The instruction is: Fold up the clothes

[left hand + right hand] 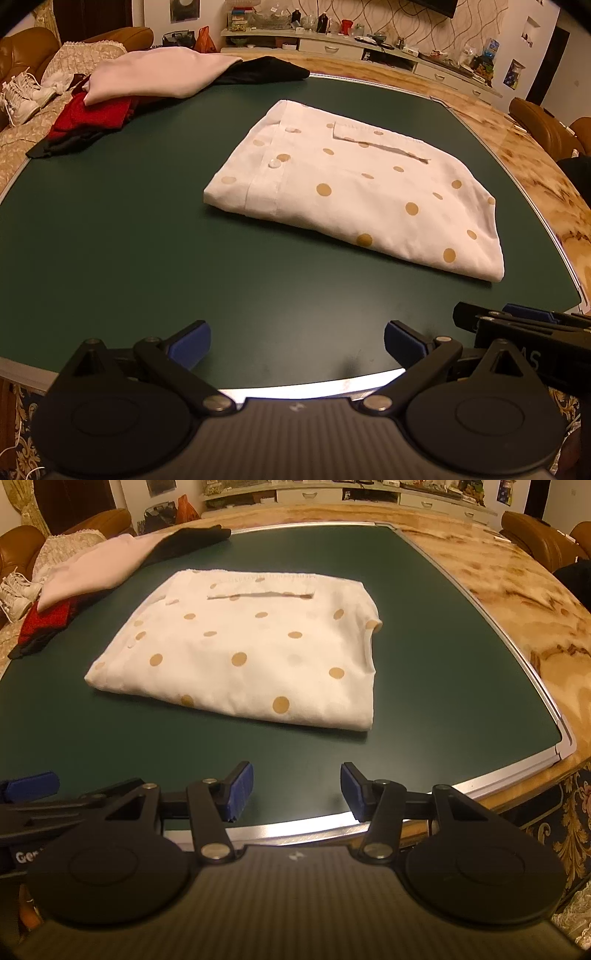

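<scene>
Garment: your polka-dot shirt [354, 188] lies folded into a flat packet on the green mat [110, 240], button placket and chest pocket facing up.
Where it lies from you: it sits ahead of both grippers, with a strip of bare mat between its near folded edge and your fingertips; nothing touches it.
Long axis: the packet runs crosswise to your reach, slightly skewed, so its near-right corner comes closest to you and its far-left corner points toward the heap.
Left gripper [297, 345]: your jaws stand wide apart and empty over the near rim of the mat; the shirt lies ahead and to the right of it.
Right gripper [297, 788]: your jaws are parted and hold nothing; the shirt's near edge lies almost straight ahead of it.
Nearer hand: I judge your right hand the better placed, since the packet's near-right corner falls in line with it.
Unfolded heap: a pink garment [162, 75] lies over red cloth [92, 116] and black cloth [266, 70] at the mat's far-left edge, well apart from the shirt.
Stage: this shirt looks finished; the heap is probably your next source, and it lies on your left hand's side.
Watch: reaching for the heap means crossing beside the packet, so keep clear of its left edge.
</scene>
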Tool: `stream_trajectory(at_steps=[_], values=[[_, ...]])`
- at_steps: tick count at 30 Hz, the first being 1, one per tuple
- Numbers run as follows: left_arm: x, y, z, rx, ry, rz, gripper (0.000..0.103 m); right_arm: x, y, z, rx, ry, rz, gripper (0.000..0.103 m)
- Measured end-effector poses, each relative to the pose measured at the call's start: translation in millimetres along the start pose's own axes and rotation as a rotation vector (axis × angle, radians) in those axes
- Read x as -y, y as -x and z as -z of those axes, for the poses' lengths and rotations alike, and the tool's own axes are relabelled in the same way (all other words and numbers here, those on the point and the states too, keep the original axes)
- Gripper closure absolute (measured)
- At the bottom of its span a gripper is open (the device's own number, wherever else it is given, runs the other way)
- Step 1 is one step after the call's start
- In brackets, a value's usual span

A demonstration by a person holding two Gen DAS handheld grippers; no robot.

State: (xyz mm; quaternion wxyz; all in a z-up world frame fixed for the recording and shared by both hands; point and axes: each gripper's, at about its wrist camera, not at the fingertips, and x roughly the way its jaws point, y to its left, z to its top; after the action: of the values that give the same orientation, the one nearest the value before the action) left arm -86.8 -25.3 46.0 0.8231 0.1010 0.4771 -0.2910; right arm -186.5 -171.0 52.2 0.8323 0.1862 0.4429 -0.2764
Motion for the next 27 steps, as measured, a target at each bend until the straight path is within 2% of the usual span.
stream_trajectory(at_steps=[27], values=[[-5.2,-12.3,8.6,0.017,-0.015,0.024,0.0,-4.6,-18.3,11.0,-0.008,0.004,0.02,0.043]])
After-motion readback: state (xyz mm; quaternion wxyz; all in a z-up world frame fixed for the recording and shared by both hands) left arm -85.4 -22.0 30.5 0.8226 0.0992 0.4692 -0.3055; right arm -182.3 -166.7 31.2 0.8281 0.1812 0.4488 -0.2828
